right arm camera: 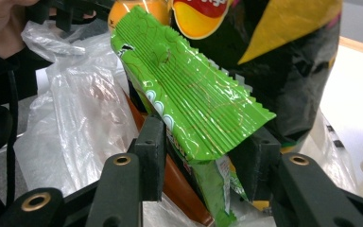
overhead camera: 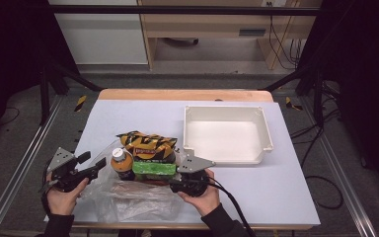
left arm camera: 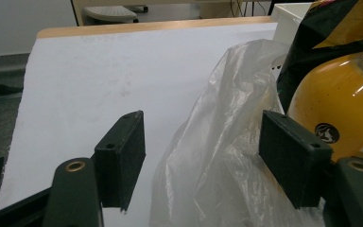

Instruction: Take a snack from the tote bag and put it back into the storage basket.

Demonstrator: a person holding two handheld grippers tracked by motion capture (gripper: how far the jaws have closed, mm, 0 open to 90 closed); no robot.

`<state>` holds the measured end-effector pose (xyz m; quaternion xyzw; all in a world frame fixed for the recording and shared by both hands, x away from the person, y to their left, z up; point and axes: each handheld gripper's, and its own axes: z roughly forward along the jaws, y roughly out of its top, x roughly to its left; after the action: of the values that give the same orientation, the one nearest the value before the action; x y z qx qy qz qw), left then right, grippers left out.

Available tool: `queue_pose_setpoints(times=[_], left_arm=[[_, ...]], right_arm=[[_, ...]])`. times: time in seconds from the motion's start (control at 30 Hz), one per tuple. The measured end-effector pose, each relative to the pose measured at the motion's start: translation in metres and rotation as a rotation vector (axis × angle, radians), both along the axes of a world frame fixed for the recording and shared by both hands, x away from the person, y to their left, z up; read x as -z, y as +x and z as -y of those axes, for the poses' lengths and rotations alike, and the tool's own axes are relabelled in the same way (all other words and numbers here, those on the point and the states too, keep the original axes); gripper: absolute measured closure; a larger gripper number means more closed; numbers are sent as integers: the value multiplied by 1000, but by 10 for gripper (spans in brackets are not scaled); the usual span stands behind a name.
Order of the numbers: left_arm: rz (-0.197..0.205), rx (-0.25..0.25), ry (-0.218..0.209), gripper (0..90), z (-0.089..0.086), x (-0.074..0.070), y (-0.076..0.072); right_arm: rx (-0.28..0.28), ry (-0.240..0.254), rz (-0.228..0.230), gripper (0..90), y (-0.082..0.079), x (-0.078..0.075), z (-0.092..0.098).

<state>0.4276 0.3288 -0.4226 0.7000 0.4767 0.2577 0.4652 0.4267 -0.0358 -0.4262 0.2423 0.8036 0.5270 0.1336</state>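
Observation:
A clear plastic bag (overhead camera: 133, 197) lies at the table's near edge, with snacks at its mouth. There is a green packet (overhead camera: 153, 169), an orange bottle (overhead camera: 122, 163) and a black and yellow chip bag (overhead camera: 147, 144). My right gripper (overhead camera: 177, 178) points left, its jaws closed against the green packet (right arm camera: 189, 90) from both sides, in front of the chip bag (right arm camera: 288, 61). My left gripper (overhead camera: 94, 161) stands open at the bag's left edge. In the left gripper view, bag film (left arm camera: 227, 118) rises between the pads without being pinched, beside the orange bottle (left arm camera: 345, 99).
An empty white tray (overhead camera: 269, 133) sits at the back right of the white table (overhead camera: 143, 113). The table's wooden far edge and metal frame rails border the work area. Cables trail on the floor at right.

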Motion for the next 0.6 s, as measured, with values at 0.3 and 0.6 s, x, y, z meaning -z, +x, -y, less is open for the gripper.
queue_pose_setpoints(times=[0.3,0.6], left_arm=[[0,-9,2,320,-2,0,-1],[7,-15,7,320,-3,-1,-1]], right_arm=[[12,-55,74,740,0,0,2],[0,-44,133,753,-4,-8,6]])
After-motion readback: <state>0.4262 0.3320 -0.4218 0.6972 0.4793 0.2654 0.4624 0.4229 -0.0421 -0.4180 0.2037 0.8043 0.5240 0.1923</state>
